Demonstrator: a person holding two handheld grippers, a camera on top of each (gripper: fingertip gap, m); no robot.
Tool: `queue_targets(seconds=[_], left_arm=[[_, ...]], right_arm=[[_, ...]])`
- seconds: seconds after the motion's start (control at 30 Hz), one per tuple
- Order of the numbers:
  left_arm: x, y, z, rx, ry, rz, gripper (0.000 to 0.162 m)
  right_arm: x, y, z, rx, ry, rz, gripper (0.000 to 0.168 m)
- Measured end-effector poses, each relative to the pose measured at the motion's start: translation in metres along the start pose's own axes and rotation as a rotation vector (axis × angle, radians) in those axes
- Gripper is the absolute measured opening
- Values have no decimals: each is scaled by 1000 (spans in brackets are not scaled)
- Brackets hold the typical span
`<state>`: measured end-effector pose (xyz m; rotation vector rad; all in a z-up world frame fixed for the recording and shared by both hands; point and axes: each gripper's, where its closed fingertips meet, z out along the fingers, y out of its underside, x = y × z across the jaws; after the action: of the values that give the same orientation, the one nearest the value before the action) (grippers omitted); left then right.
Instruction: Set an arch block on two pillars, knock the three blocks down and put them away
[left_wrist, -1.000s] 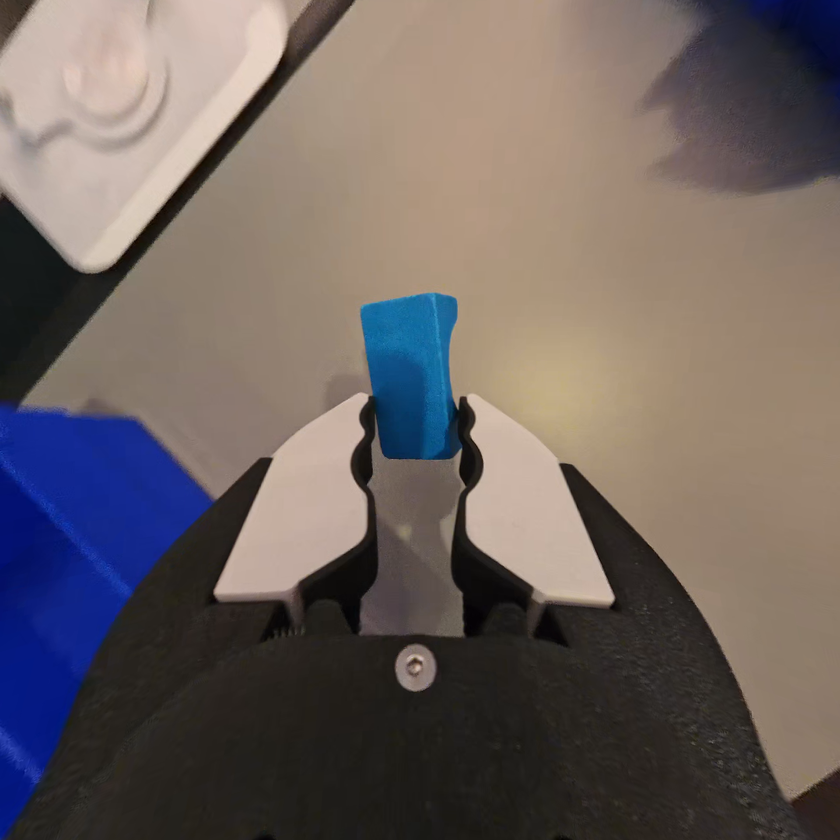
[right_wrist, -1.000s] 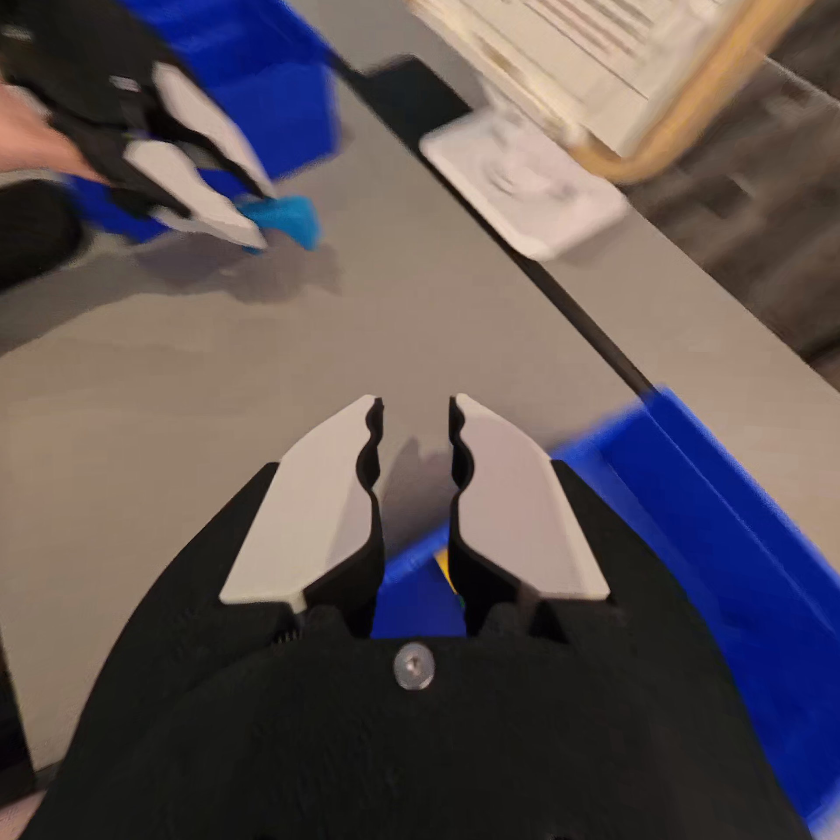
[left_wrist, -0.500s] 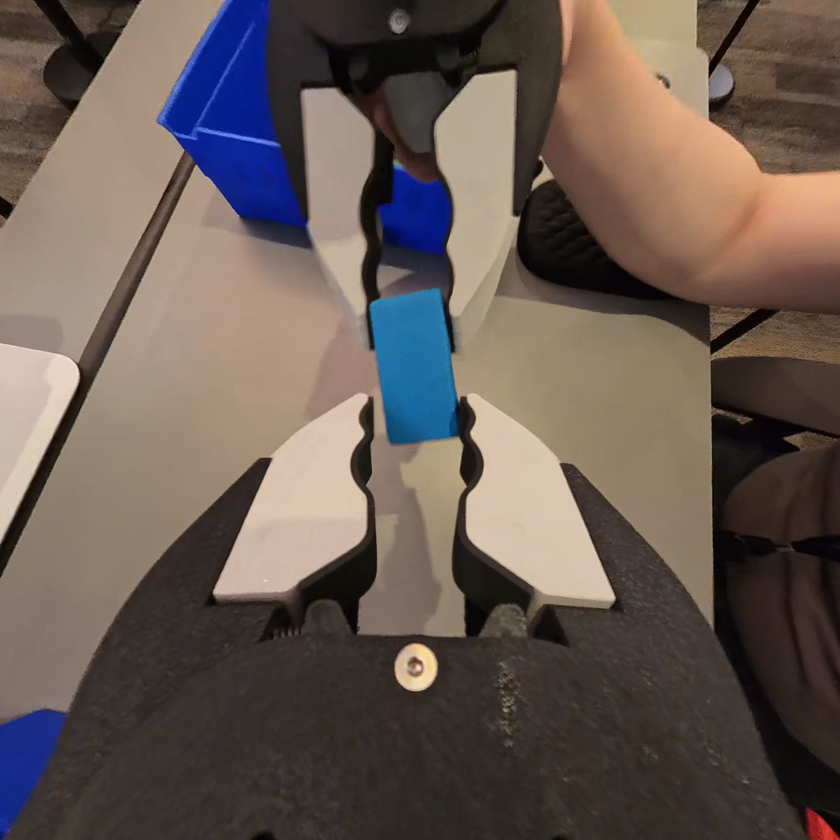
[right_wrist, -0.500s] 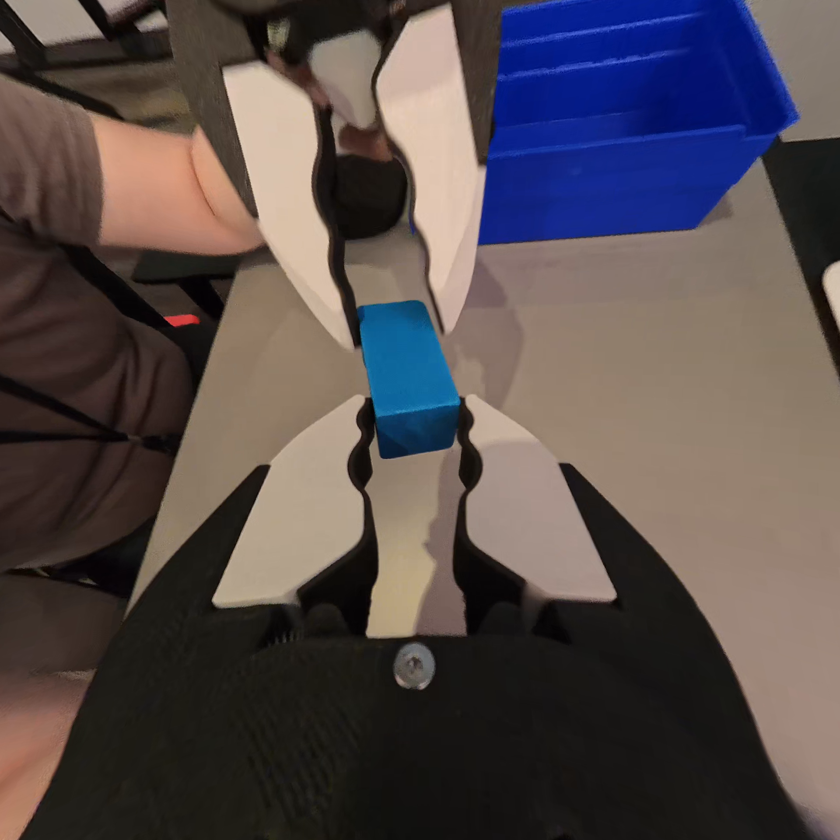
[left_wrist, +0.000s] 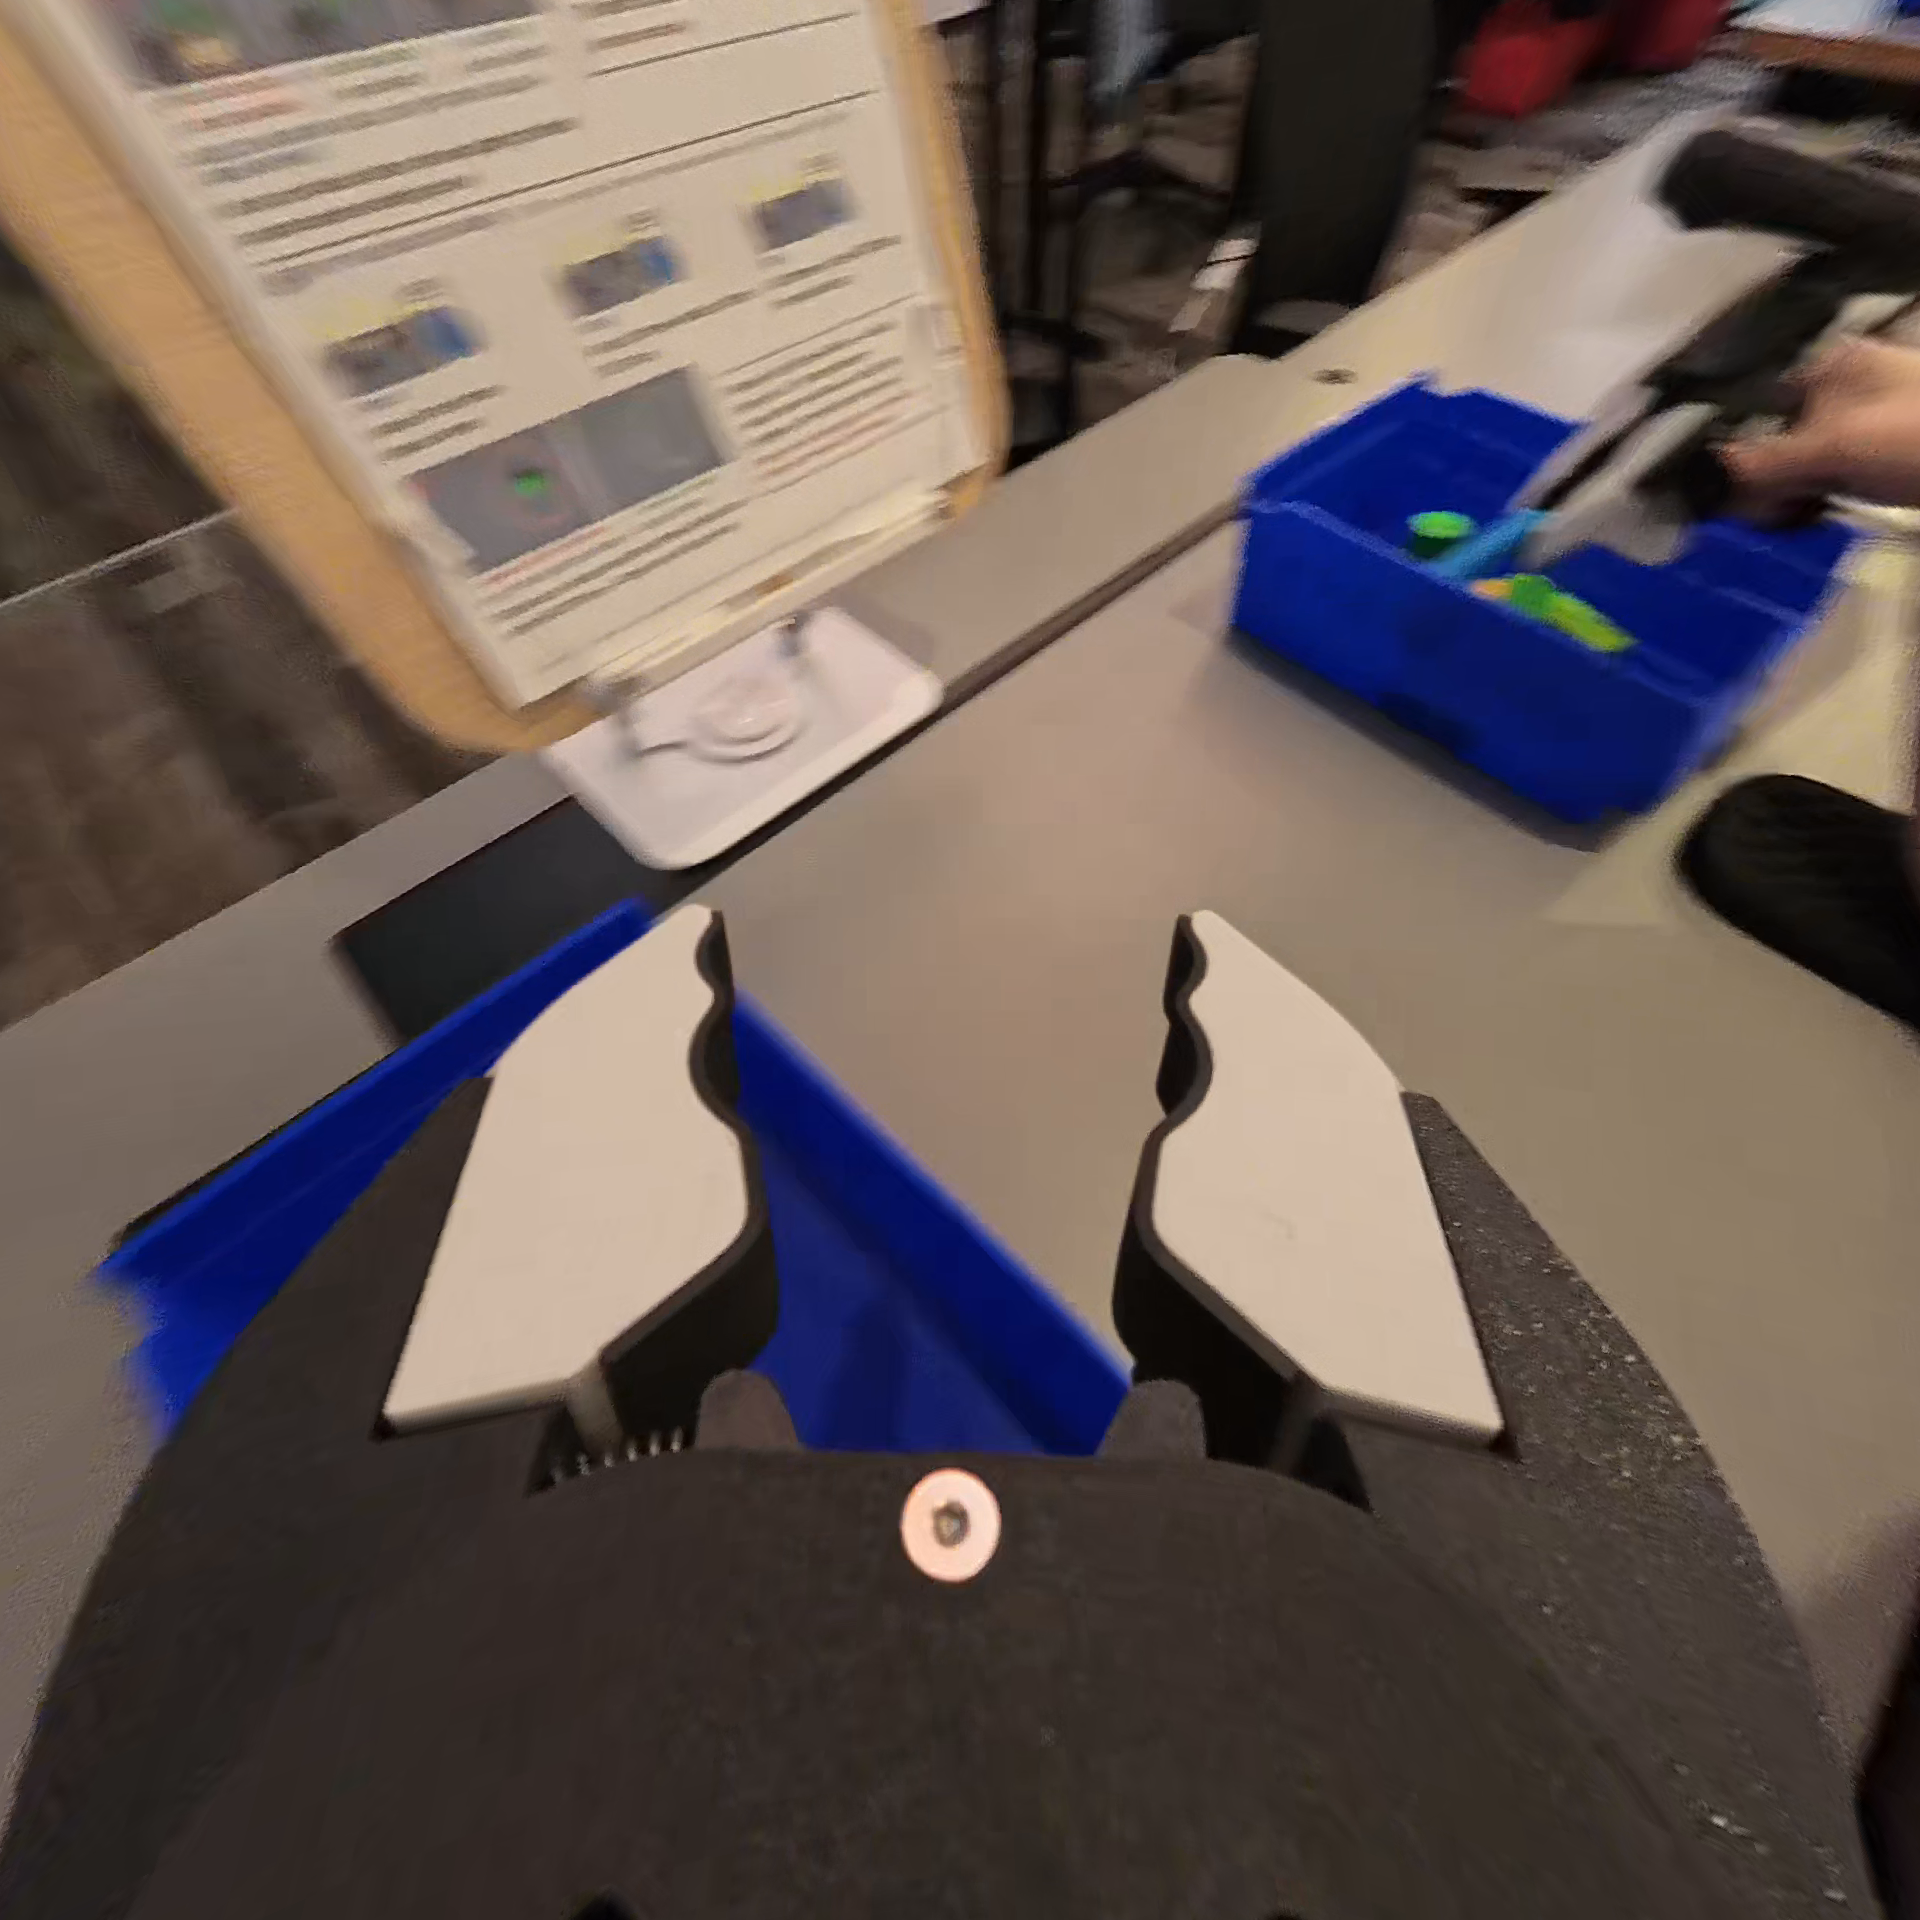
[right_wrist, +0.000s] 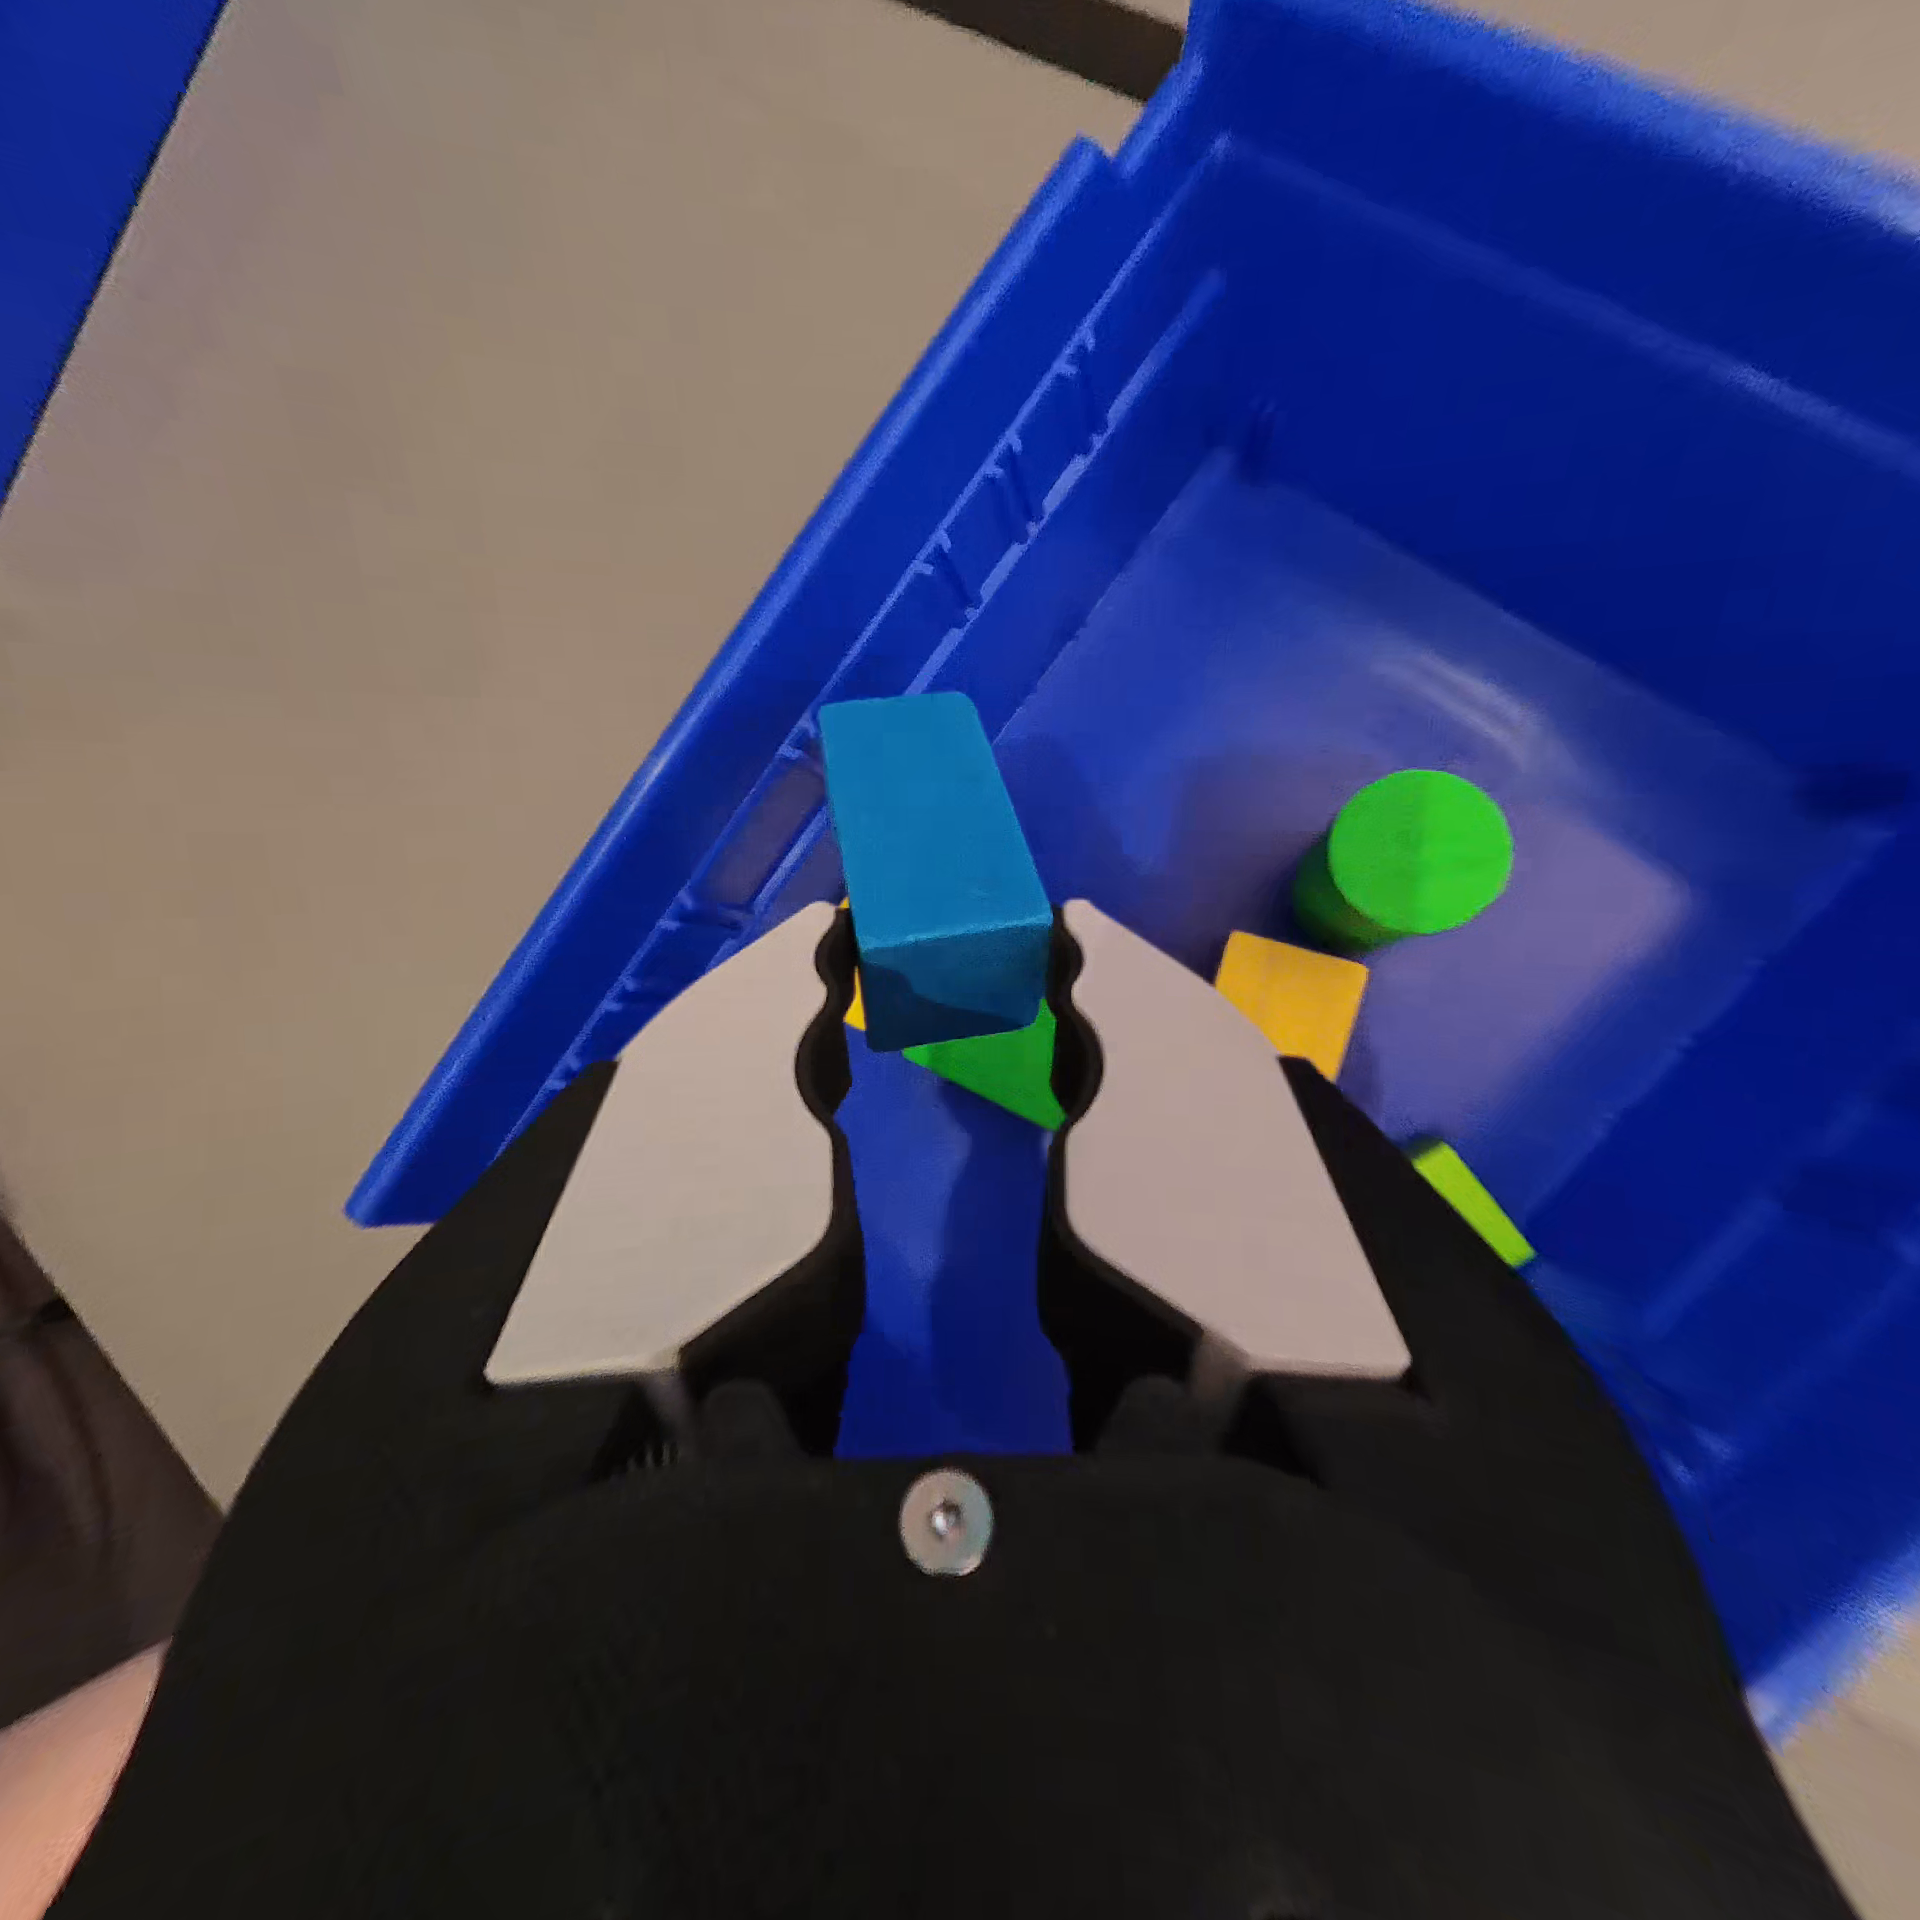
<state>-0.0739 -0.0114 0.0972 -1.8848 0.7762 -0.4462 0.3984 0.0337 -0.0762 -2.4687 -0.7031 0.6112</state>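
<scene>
Blue block (right_wrist: 940, 873) sits pinched between our right gripper (right_wrist: 951, 971) fingertips, so we lower it into the blue bin (right_wrist: 1558, 436) past them, left gripper (left_wrist: 945, 1023) wide and empty.

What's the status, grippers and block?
Left gripper open, empty. Right gripper shut on blue block, over blue bin. Nothing blocking.

grey table (left_wrist: 1299, 987) | on it: two blue bins (left_wrist: 1507, 707) (left_wrist: 312, 1195), white stand base (left_wrist: 769, 758)
</scene>
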Motion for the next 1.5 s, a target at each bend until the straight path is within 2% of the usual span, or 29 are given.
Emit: queue_targets(seconds=[0.07,0.13,0.23,0.3,0.33,0.4,0.5,0.57,0.63,0.7,0.77,0.83,0.93,0.97,1.0,1.03,1.1,1.27,1.4,1.47,1.5], left_arm=[[-48,9,-24,3,-213,-52,77],[-91,27,-52,-22,-425,-119,75],[-117,67,-71,-123,-486,-208,77],[-133,93,-76,-197,-508,-279,86],[-142,105,-78,-217,-529,-322,87],[-151,127,-75,-268,-515,-421,87],[-159,165,-70,-398,-499,-542,90],[-172,190,-77,-504,-596,-577,106],[-183,210,-87,-578,-689,-619,106],[-177,222,-77,-597,-613,-689,106],[-166,234,-64,-629,-510,-739,100],[-163,247,-58,-693,-483,-747,97],[-157,262,-50,-784,-461,-740,74],[-152,265,-47,-808,-434,-748,51],[-145,267,-42,-826,-391,-762,36],[-138,267,-36,-841,-351,-779,34],[-135,265,-33,-873,-376,-770,31],[-91,239,10,-855,-167,-712,40],[-68,232,32,-979,-189,-519,42],[-53,226,45,-992,-155,-448,40],[-44,221,54,-981,-127,-443,44]], right_arm=[[5,-7,7,33,-23,19,38],[20,-18,-7,112,69,45,43],[56,-24,-62,251,362,101,44],[78,-5,-99,258,545,213,45],[84,10,-109,233,583,281,51],[89,44,-112,135,576,416,55],[90,80,-91,-17,490,514,55],[86,97,-71,-136,414,571,53],[75,110,-54,-262,335,601,48],[77,116,-54,-338,393,575,40],[75,116,-51,-359,391,556,22],[74,111,-41,-353,346,529,7],[69,99,-26,-341,294,485,7],[66,96,-23,-363,307,456,8],[62,93,-20,-387,313,428,8],[57,90,-15,-407,311,401,8],[44,80,-3,-434,293,349,10],[9,56,25,-481,262,291,10],[-21,46,43,-521,238,254,10],[-34,41,51,-532,221,238,10],[-41,39,54,-538,211,229,10]])
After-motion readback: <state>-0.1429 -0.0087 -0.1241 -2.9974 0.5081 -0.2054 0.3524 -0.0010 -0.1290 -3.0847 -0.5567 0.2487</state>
